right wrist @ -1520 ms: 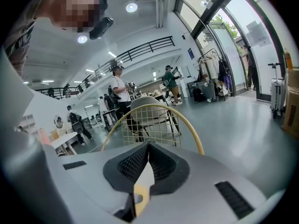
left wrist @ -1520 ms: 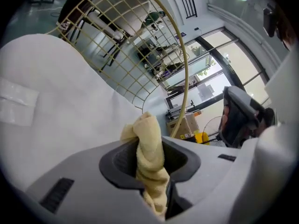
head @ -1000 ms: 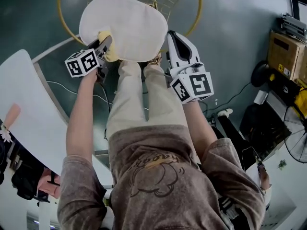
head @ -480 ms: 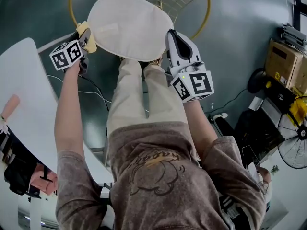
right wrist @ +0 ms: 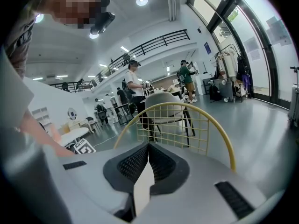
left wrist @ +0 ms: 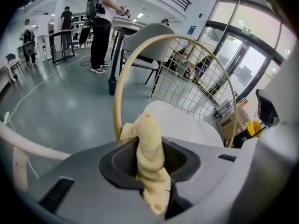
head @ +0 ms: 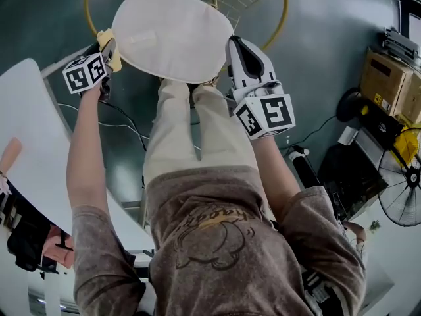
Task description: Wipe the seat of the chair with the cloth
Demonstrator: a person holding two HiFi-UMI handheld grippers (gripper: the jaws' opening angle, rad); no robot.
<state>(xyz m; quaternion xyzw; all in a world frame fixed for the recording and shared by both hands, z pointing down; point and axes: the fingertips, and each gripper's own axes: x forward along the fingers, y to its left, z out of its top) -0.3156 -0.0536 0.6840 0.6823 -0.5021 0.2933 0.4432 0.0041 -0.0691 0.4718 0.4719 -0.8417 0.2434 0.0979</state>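
Note:
The chair's cream seat (head: 172, 35) lies ahead of my knees, with its yellow wire back (head: 284, 12) beyond it. My left gripper (head: 105, 45) hangs just off the seat's left rim, shut on the yellow cloth (head: 104, 37). In the left gripper view the cloth (left wrist: 149, 157) bunches between the jaws of that gripper (left wrist: 148, 139), and the seat (left wrist: 187, 125) lies ahead to the right. My right gripper (head: 231, 45) sits at the seat's right rim. In the right gripper view this gripper (right wrist: 147, 160) is shut on a thin cream edge of the seat (right wrist: 142, 188).
A white table (head: 26, 143) stands at the left with a cable (head: 125, 120) on the green floor beside it. Cardboard boxes (head: 388, 78) and a fan (head: 404, 176) are at the right. People (left wrist: 100, 27) and another chair (left wrist: 149, 45) stand further off.
My left gripper has carried the cloth leftward, from the seat's left part to just beyond its rim. The right gripper has stayed on the seat's right edge.

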